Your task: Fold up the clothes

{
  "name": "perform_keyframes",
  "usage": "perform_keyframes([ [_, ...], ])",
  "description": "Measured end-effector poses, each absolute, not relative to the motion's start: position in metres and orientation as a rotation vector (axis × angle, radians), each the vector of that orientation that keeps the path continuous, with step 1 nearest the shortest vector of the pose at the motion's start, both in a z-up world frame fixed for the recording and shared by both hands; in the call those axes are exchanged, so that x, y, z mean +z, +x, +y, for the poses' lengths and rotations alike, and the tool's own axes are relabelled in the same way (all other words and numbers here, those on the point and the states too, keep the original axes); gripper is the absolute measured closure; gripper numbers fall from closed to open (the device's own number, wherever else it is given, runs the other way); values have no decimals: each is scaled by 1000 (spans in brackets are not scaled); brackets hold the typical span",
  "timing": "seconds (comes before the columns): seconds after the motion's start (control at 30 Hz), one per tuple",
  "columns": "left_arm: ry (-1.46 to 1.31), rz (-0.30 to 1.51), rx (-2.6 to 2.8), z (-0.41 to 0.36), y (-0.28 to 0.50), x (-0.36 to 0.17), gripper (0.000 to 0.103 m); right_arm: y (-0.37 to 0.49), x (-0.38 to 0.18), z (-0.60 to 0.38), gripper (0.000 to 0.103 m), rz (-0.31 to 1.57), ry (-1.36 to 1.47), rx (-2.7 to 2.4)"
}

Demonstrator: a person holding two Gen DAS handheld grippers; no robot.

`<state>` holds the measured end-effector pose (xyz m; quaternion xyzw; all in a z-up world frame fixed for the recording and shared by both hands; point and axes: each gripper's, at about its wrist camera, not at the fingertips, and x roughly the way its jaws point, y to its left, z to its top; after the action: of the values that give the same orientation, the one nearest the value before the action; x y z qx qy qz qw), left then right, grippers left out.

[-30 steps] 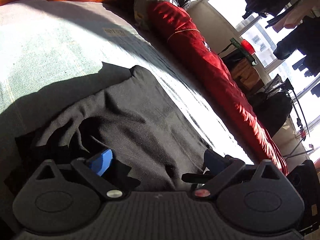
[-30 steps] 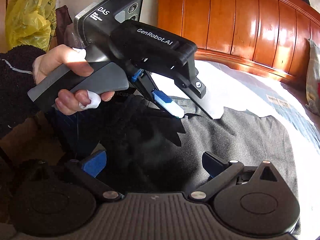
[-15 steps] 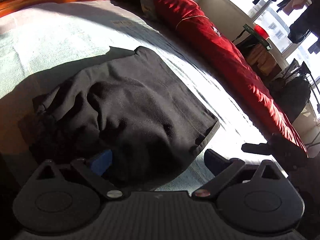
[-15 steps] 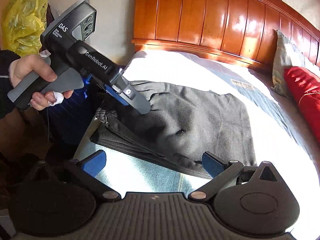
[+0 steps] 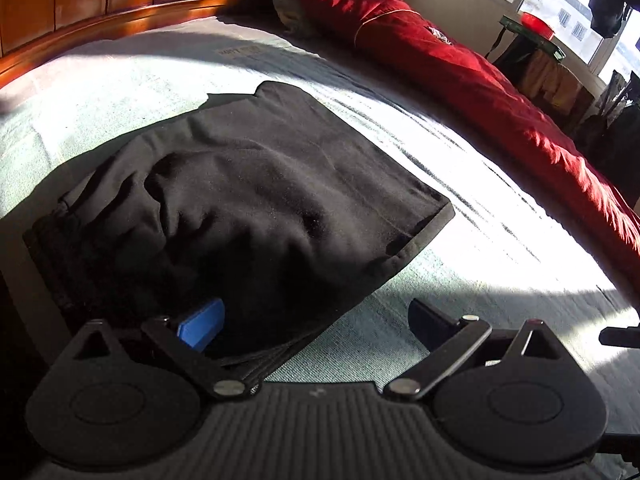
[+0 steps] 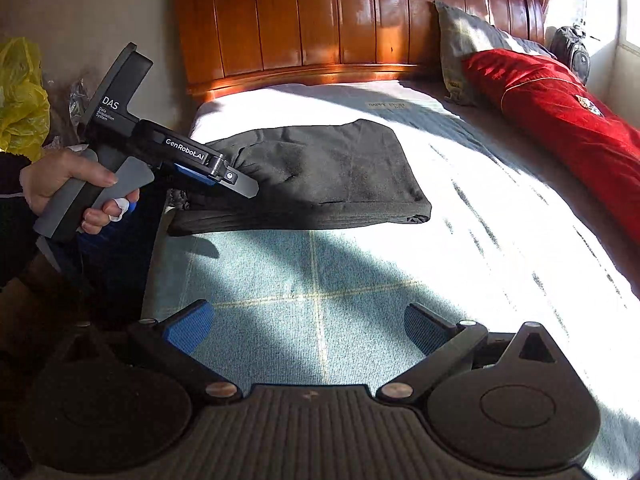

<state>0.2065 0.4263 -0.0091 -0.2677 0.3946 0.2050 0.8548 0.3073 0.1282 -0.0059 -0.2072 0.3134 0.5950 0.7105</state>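
Whereas half a second ago both grippers hung close over the garment, each now sits further back from it, and more bare bed shows in front of the right one.

Item 1: left gripper (image 5: 316,320), held in a hand (image 6: 70,184). Fingers spread wide, nothing between them. Its left blue pad (image 5: 200,322) lies over the near edge of the garment; its right finger is over bare cover. In the right wrist view its housing reads "DAS", "Data Acquisition System" and "GenRobot.AI".

Item 2: right gripper (image 6: 308,328). Fingers spread wide, empty, over the bed cover and well short of the garment.

Item 3: garment (image 6: 320,172), dark grey, folded into a rough rectangle with several layers showing along its near edge. Lies on the bed (image 6: 320,280), ahead of the right gripper and directly under and ahead of the left one; flatter and squarer than half a second ago.

Item 4: bed cover, pale blue-green with thin yellow lines. A small printed patch beyond the garment carries writing too small to read.

Item 5: red quilt (image 5: 480,80), to the right of both grippers, along the far side of the bed.

Item 6: wooden headboard (image 6: 340,20), beyond the garment.

Item 7: yellow bag (image 6: 20,96), left of the left gripper.
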Motion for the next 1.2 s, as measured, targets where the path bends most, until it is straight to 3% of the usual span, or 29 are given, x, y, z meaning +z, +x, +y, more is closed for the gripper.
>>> perform_keyframes([
  [0.2,-623,787,414,414,216,5,5,302,-14,92,0,726,-430,1258],
  [0.43,-629,726,289,390,302,38,5,306,-24,59,0,817,-254,1216],
  [0.53,-643,704,202,365,331,29,5,306,-30,43,0,831,-199,1194],
  [0.73,-350,829,160,296,353,-13,5,316,-47,19,0,835,-115,1165],
  [0.97,-402,724,207,339,303,7,5,376,-47,39,0,874,76,1223],
  [1.2,-560,662,258,407,253,18,5,473,-61,147,0,912,332,1455],
])
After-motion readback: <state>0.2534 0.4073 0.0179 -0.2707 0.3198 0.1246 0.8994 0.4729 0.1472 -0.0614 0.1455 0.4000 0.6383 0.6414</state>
